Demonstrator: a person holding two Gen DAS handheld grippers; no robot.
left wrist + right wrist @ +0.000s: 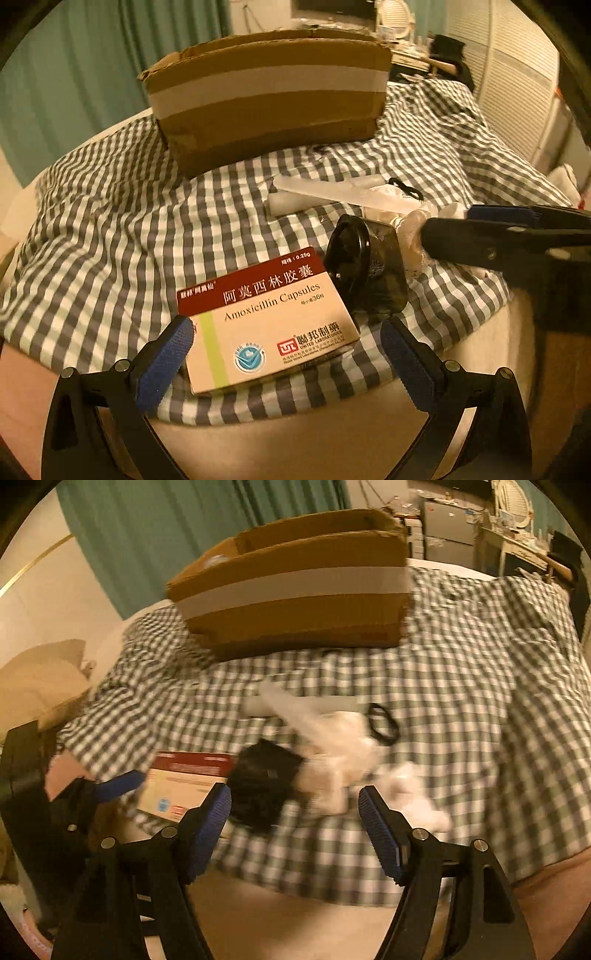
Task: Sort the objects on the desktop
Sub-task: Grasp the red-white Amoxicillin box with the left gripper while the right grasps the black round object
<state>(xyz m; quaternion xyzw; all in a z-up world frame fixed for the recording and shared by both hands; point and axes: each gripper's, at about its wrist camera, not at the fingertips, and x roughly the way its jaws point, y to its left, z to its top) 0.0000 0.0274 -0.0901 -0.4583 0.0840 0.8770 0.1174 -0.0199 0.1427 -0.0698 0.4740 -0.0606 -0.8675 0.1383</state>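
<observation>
An Amoxicillin Capsules box [269, 317] lies on the checked cloth [110, 229] near the front edge. My left gripper [286, 332] is open, its blue pads on either side of the box's near end, not closed on it. A black jar [365, 266] lies on its side just right of the box. Crumpled white plastic wrap [354, 192] lies behind the jar. My right gripper [295, 805] is open and empty, just in front of the black jar [266, 786] and the white wrap [343, 746]. The medicine box also shows in the right wrist view [181, 786].
An open cardboard box [266, 99] with a white tape band stands at the back of the cloth, also in the right wrist view [295, 587]. A small black hair tie [382, 720] lies right of the wrap. Teal curtains hang behind.
</observation>
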